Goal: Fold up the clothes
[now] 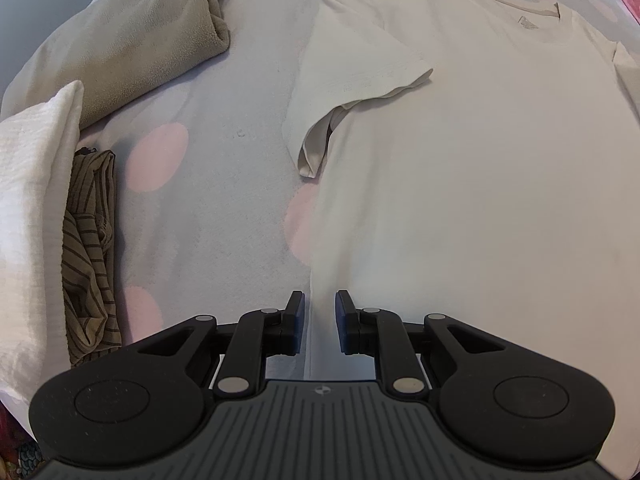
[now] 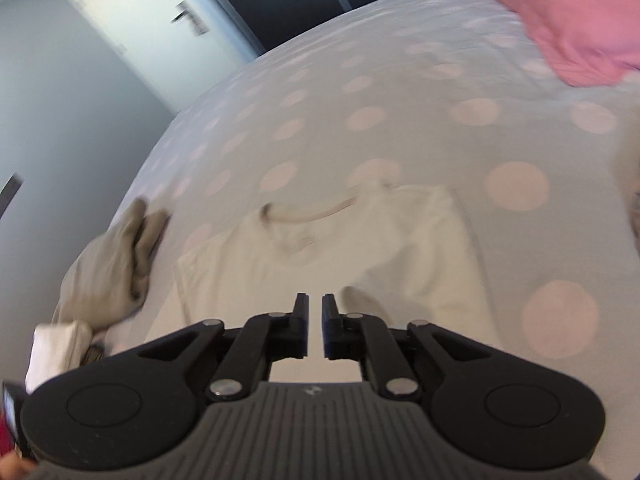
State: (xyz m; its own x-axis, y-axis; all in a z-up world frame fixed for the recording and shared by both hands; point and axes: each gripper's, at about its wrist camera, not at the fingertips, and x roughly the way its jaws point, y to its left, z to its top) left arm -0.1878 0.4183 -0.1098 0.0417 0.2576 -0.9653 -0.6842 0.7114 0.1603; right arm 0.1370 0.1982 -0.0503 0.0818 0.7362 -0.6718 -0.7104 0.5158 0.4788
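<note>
A cream T-shirt (image 1: 460, 160) lies flat on the bed, collar at the far end. Its left sleeve (image 1: 360, 80) is turned in over the body. My left gripper (image 1: 320, 300) hovers open over the shirt's left side edge near the hem, with nothing between its fingers. In the blurred right wrist view the same T-shirt (image 2: 320, 256) lies ahead, collar away from me. My right gripper (image 2: 315, 304) sits above its lower part. Its fingers stand a narrow gap apart and hold nothing.
The bed has a pale sheet with pink dots (image 1: 220, 200). At the left lie a folded beige garment (image 1: 140, 40), a white folded cloth (image 1: 36, 200) and a crumpled striped garment (image 1: 90, 260). A pink pillow (image 2: 580, 20) lies far right; a white door (image 2: 140, 20) stands beyond the bed.
</note>
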